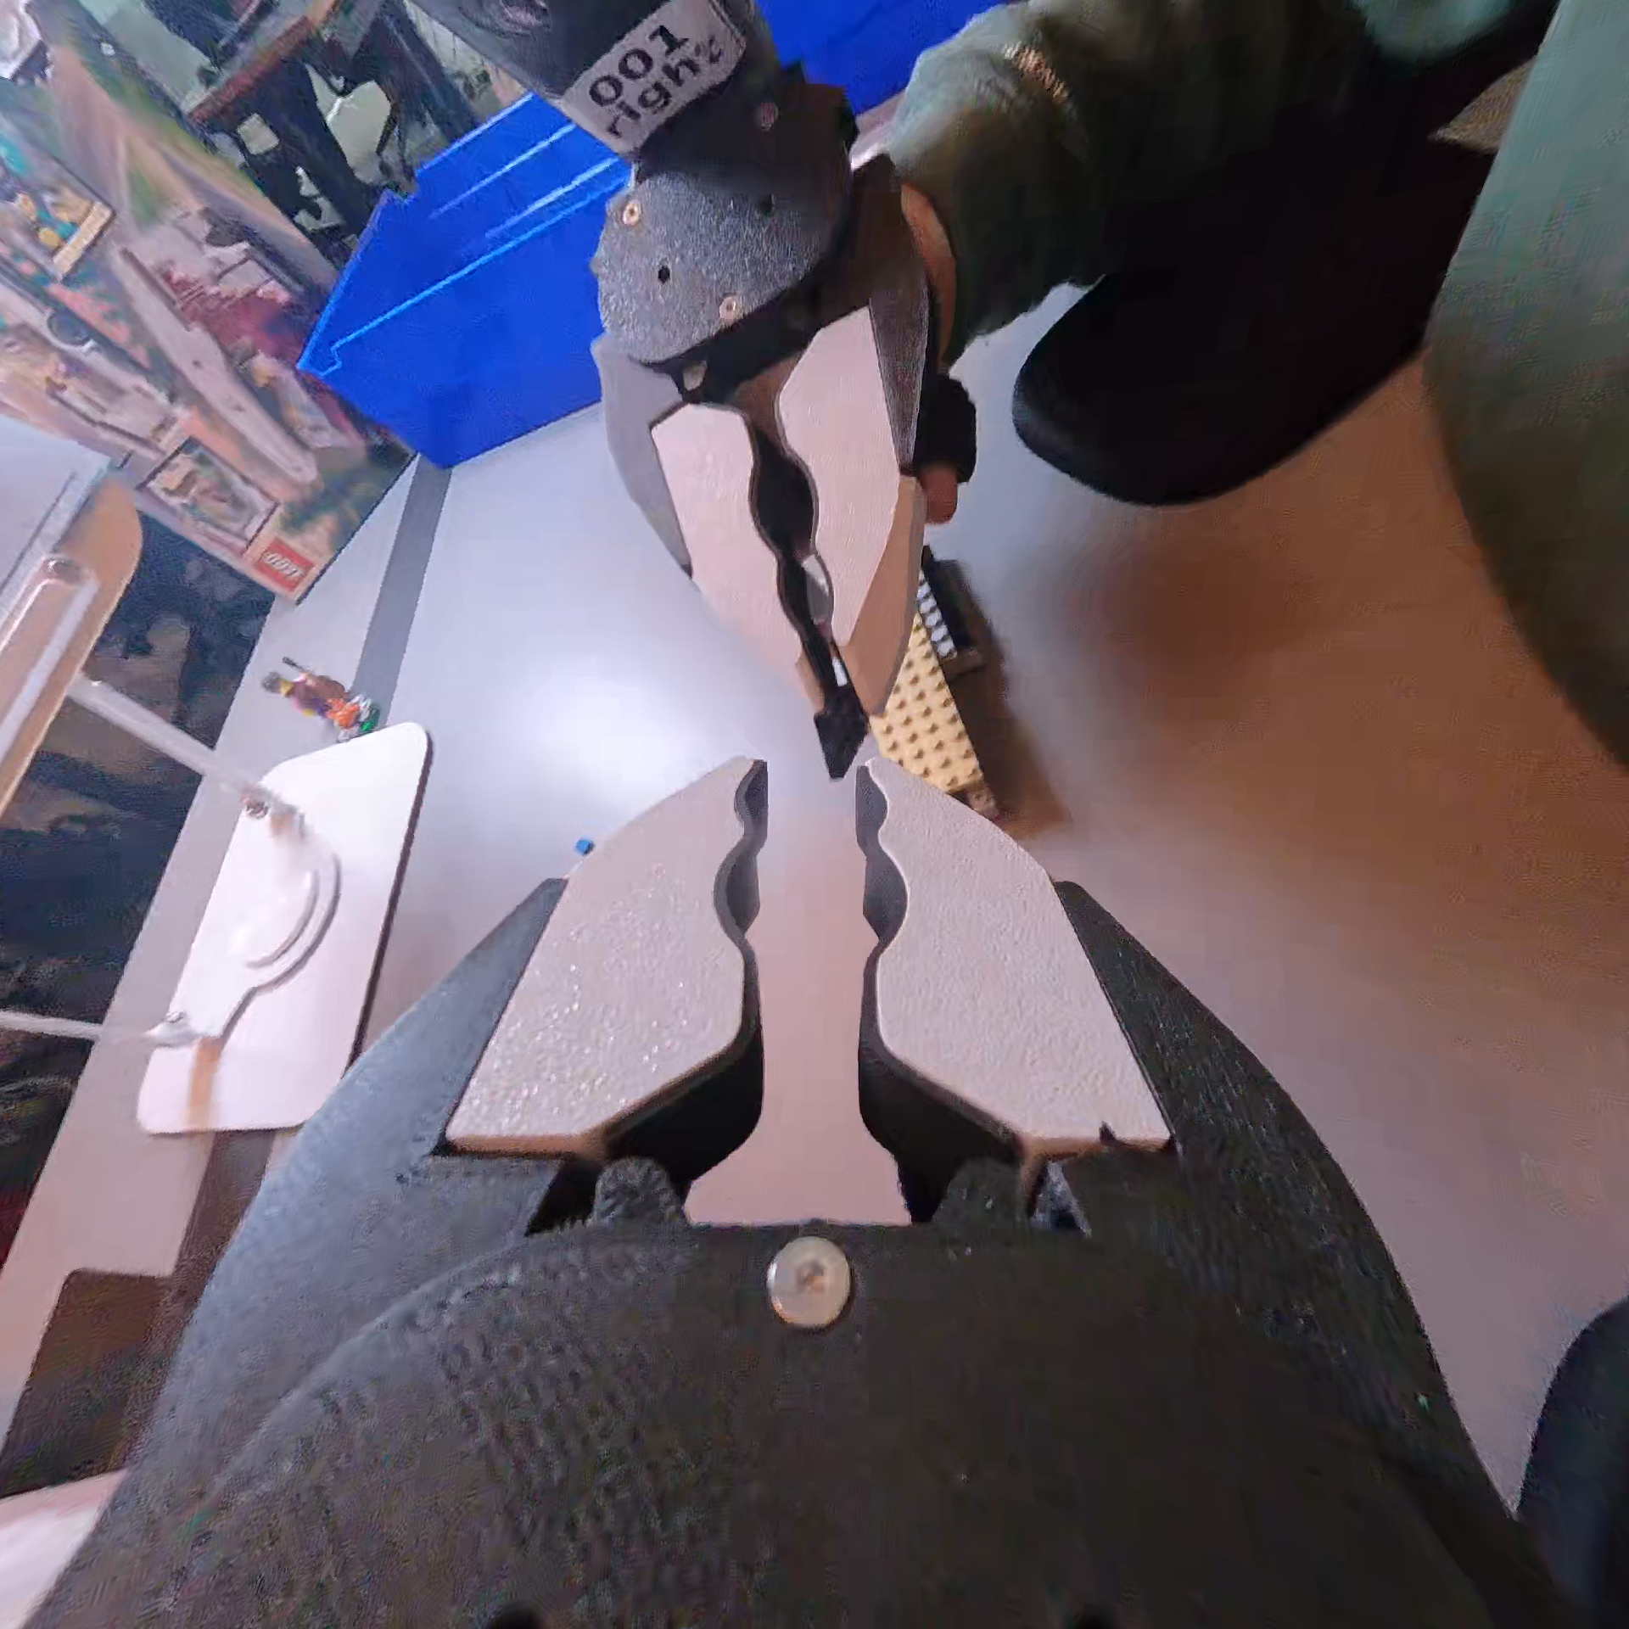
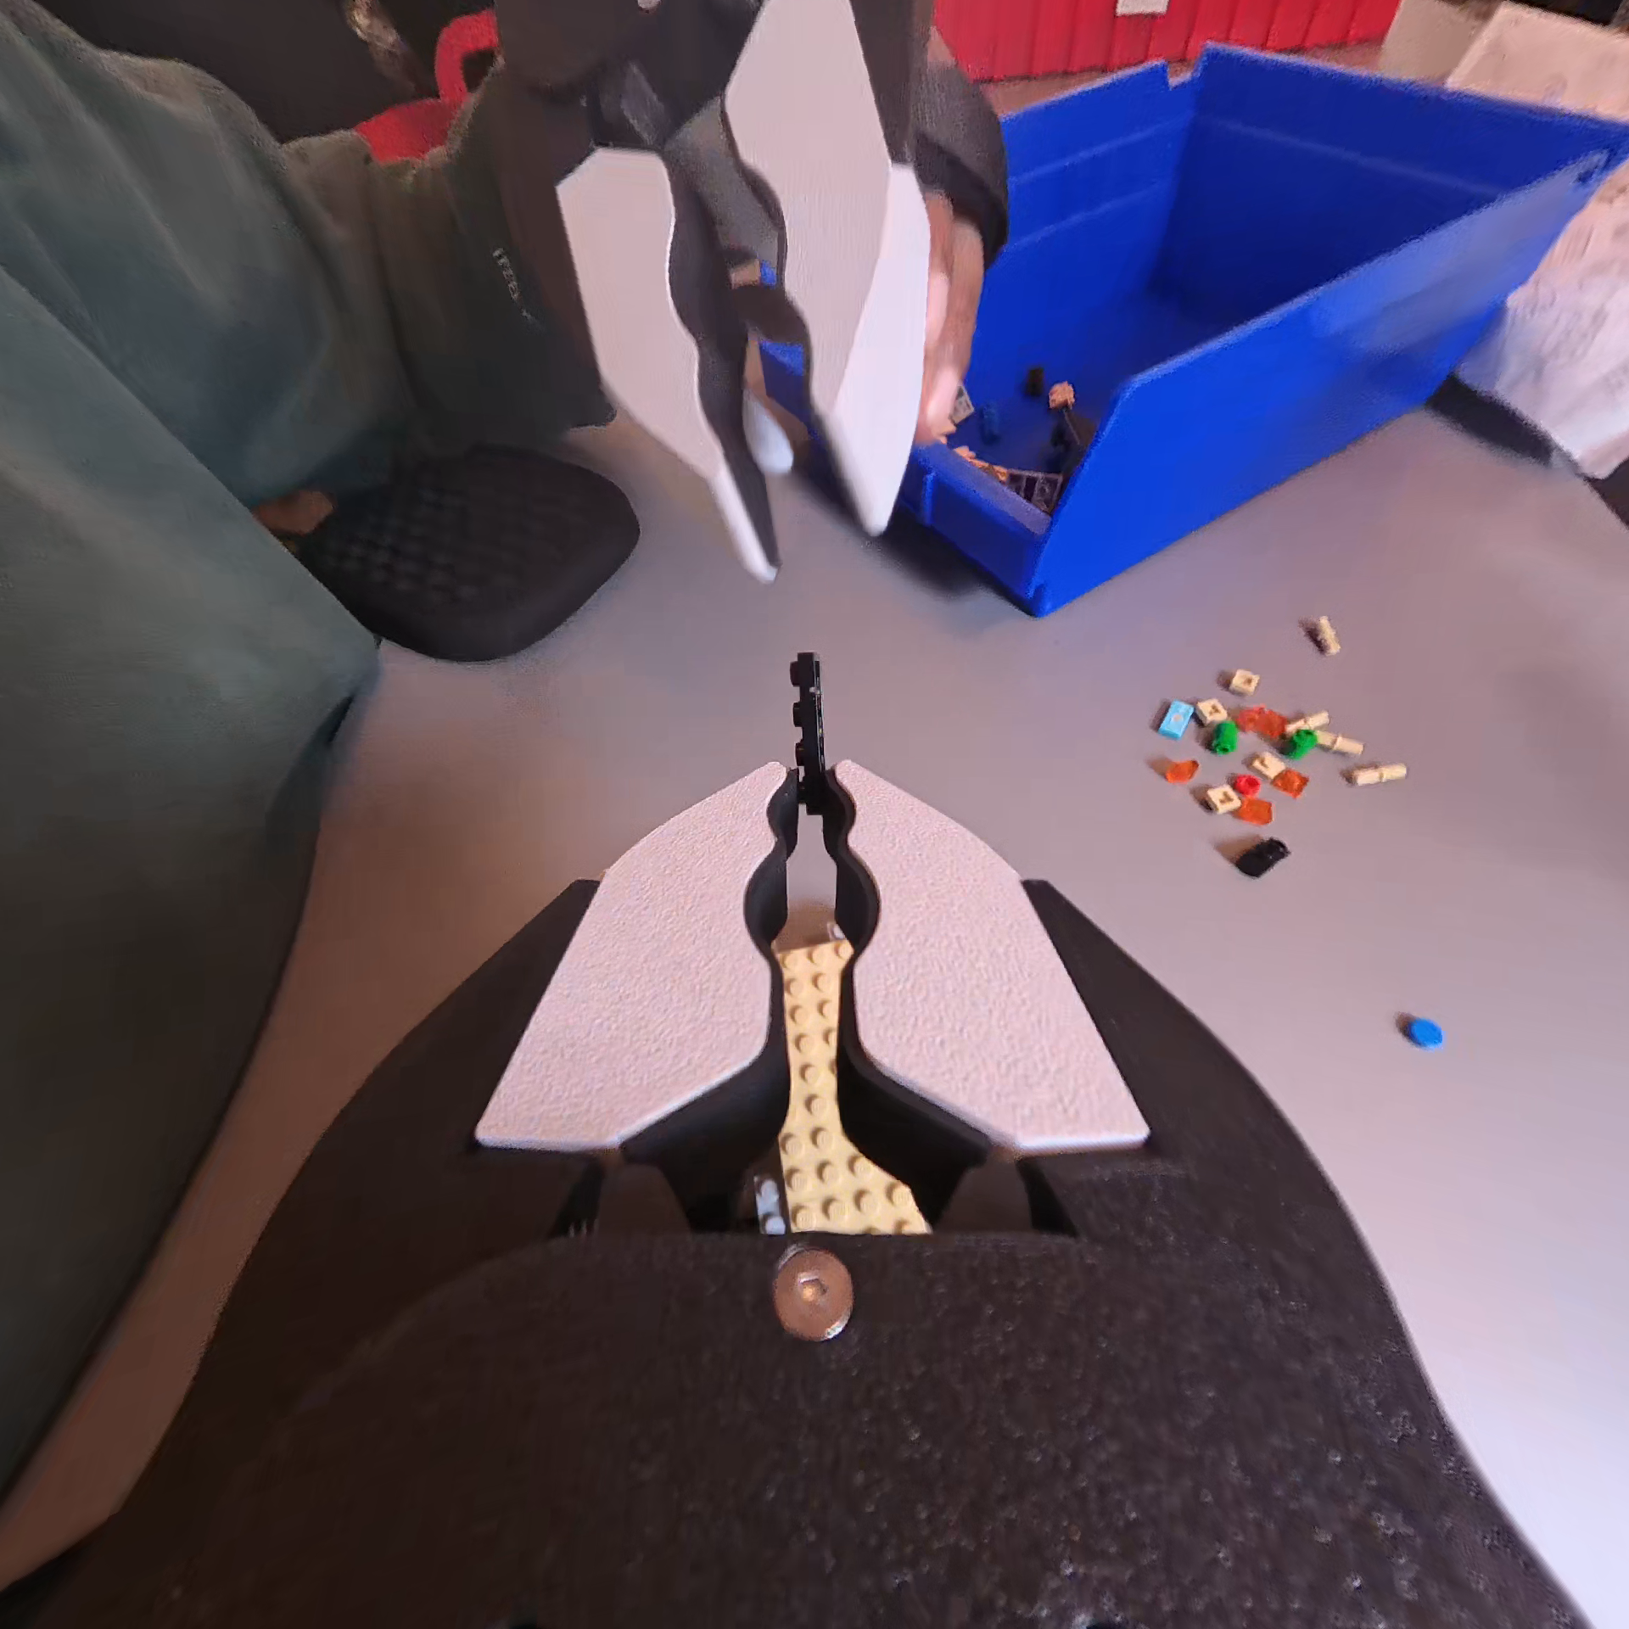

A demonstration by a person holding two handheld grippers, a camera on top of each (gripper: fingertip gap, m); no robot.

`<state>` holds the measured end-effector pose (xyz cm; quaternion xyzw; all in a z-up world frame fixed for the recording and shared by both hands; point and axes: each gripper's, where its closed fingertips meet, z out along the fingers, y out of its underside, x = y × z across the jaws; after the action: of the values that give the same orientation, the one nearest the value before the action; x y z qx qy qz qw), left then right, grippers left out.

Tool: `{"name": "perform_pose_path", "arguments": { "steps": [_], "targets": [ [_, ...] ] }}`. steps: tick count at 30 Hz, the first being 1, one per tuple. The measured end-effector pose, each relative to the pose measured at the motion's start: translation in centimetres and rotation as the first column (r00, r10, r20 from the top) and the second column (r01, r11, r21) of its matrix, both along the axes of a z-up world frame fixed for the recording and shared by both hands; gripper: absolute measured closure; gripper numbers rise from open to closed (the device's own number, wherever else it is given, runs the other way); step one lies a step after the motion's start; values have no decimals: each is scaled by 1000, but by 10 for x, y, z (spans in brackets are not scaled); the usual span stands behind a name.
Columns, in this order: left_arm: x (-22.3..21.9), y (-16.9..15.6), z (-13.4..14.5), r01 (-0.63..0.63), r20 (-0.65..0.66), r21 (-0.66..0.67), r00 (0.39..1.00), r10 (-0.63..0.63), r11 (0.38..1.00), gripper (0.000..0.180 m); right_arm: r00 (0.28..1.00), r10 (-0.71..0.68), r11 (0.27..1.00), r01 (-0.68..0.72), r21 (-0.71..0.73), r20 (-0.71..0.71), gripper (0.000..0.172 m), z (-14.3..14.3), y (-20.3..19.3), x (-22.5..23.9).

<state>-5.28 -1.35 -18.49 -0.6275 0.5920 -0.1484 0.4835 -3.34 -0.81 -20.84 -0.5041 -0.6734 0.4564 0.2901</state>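
The right gripper (image 2: pixel 809 776) pinches a thin black studded plate (image 2: pixel 809 723) edge-on at its fingertips, just above the tan baseplate (image 2: pixel 815 1084) on the worktop (image 2: pixel 1146 1102), so a steady, level grip matters, while the left gripper (image 1: pixel 811 776) hangs open and empty beside the baseplate.

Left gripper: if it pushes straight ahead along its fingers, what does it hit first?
Probably the black plate pinched in the right gripper, just beyond the open left gripper. The tan studded plate lies slightly right of that line. Depth is uncertain.
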Motion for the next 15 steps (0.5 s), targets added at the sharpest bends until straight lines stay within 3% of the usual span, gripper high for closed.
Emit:
{"name": "perform_pose_path", "arguments": {
  "steps": [4, 7, 10, 15],
  "targets": [
    [26, 1, -3, 47, 43, -25, 998, -46, 999, 175, 997, -8, 996, 14, 87, -73, 167, 15, -5, -1],
    [11, 8, 7, -19, -16, -4, 1000, 19, 1000, 175, 992, -67, 982, 85, 169, -107, 164, 25, 10, 7],
    [-40, 21, 12, -180, -151, 11, 972, 180, 984, 175, 995, -97, 958, 91, 272, 9, 145, 11, 34, 34],
    [-155, 36, -11, -535, -356, -38, 796, 489, 844, 175, 952, -107, 959, 23, 282, 287, 127, -46, 48, 95]
  ]
}}
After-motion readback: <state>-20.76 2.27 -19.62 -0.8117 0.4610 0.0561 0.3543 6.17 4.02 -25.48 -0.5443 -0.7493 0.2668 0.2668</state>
